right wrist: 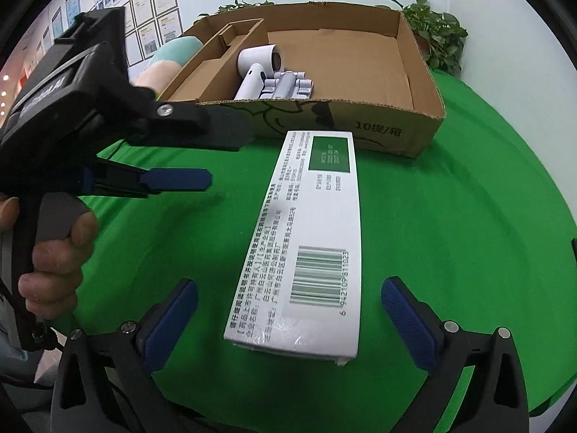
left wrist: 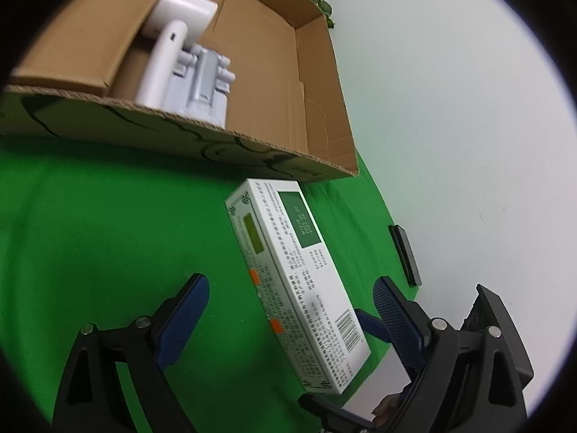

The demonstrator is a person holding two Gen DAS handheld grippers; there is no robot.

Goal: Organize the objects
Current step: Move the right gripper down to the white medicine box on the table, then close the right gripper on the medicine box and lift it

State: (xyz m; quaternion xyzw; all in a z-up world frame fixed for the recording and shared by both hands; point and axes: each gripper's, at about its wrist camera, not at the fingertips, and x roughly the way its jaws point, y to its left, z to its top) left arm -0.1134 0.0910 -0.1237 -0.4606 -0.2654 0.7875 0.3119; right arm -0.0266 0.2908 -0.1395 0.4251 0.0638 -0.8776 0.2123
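A long white printed carton (right wrist: 310, 238) with a green panel and a barcode lies on the green cloth (right wrist: 450, 216), its far end close to an open cardboard box (right wrist: 360, 130). My right gripper (right wrist: 288, 288) is open and straddles the carton's near end, with its blue pads clear of both sides. The left gripper (left wrist: 290, 290) is open too, with the carton (left wrist: 295, 270) between its fingers and not touched. From the right wrist view it (right wrist: 212, 158) comes in from the left. Inside the cardboard box (left wrist: 274, 72) lie a white hair dryer (left wrist: 173, 36) and a pale grey folded item (left wrist: 202, 79).
Potted green plants (right wrist: 436, 32) stand behind the box against the white wall. A flat black object (left wrist: 405, 252) lies at the cloth's right edge. A person's hand (right wrist: 54, 252) grips the left tool's handle. A mint and peach rounded thing (right wrist: 169, 61) sits behind the box's left side.
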